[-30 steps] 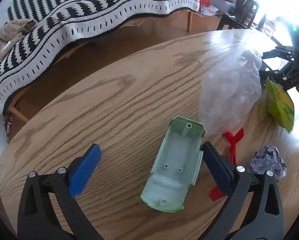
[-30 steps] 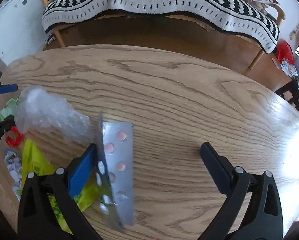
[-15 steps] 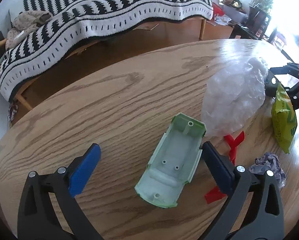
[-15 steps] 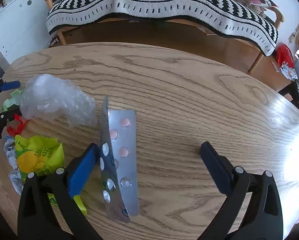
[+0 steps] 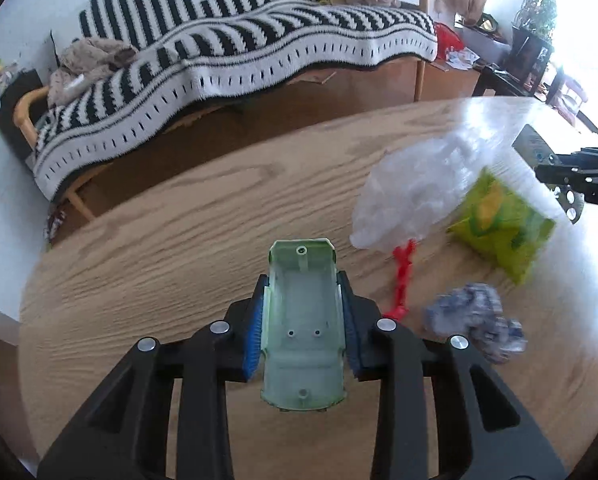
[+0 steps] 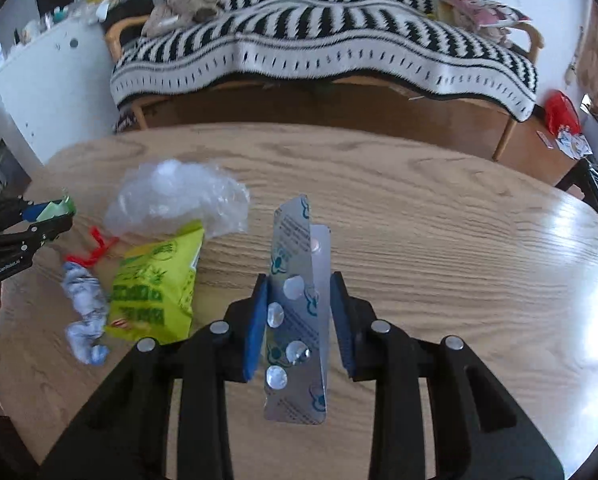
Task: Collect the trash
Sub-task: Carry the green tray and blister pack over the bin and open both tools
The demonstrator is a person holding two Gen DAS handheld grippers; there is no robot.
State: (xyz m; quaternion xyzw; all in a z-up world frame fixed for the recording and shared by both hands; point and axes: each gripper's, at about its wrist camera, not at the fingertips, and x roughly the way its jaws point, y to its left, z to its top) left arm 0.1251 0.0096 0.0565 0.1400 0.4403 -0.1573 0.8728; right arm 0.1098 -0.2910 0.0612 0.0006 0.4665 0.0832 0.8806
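My left gripper [image 5: 303, 320] is shut on a pale green plastic shell [image 5: 303, 328], held above the wooden table [image 5: 179, 248]. My right gripper [image 6: 299, 320] is shut on a folded silver blister pack [image 6: 299, 312] with several pills, also lifted. On the table lie a clear crumpled plastic bag [image 5: 415, 192] [image 6: 175, 200], a yellow-green snack wrapper [image 5: 503, 224] [image 6: 155, 284], a red plastic scrap [image 5: 401, 276] [image 6: 93, 248] and a crumpled grey paper ball [image 5: 475, 324] [image 6: 85, 308].
A sofa with a black-and-white striped blanket [image 5: 227, 52] [image 6: 319, 48] stands beyond the table's far edge. A white cabinet [image 6: 47, 92] is at the left. The other gripper shows at the right edge of the left wrist view [image 5: 587, 184] and at the left edge of the right wrist view [image 6: 19, 232].
Both grippers have closed: the left on the green shell, the right on the blister pack. Both have lifted and drawn back from the table.
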